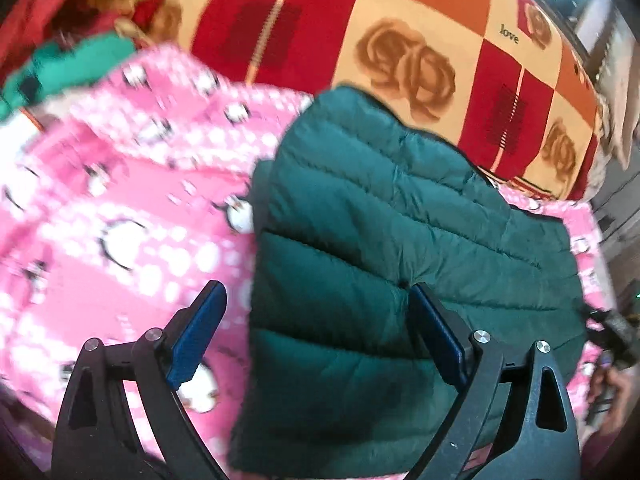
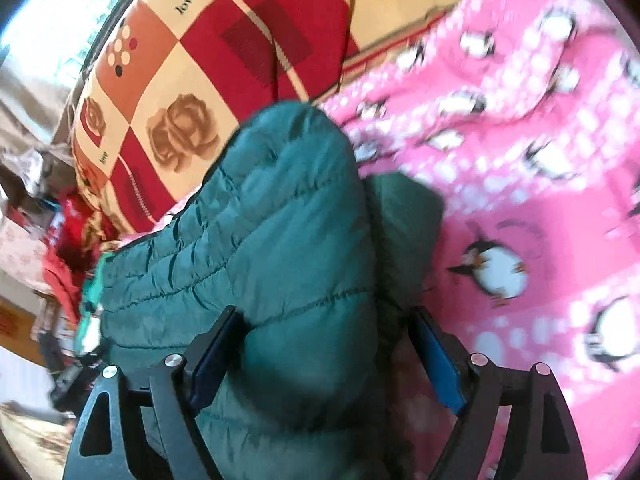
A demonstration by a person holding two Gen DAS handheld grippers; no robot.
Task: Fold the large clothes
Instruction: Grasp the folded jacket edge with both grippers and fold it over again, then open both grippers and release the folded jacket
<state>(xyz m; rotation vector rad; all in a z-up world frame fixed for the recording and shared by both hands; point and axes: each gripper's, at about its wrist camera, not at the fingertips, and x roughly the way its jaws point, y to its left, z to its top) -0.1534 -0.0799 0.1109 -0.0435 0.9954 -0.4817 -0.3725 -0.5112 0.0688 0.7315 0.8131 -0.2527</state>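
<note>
A dark green quilted puffer jacket (image 1: 400,216) lies folded on a pink penguin-print blanket (image 1: 120,200). In the left wrist view my left gripper (image 1: 316,292) stands open over the jacket's left edge. One blue pad (image 1: 200,332) is above the blanket and the other rests over the jacket. In the right wrist view the jacket (image 2: 280,220) bulges up between the wide-spread fingers of my right gripper (image 2: 324,316). That gripper is open, and its pads do not squeeze the padded fold. The blanket (image 2: 520,160) lies to the right of it.
A bed cover (image 1: 400,20) checked in red, orange and cream with rose prints lies beyond the jacket. Green and red clothes (image 1: 68,60) are heaped at the far left. Room clutter (image 2: 48,240) shows past the bed's edge, and a hand (image 1: 608,392) is at the right margin.
</note>
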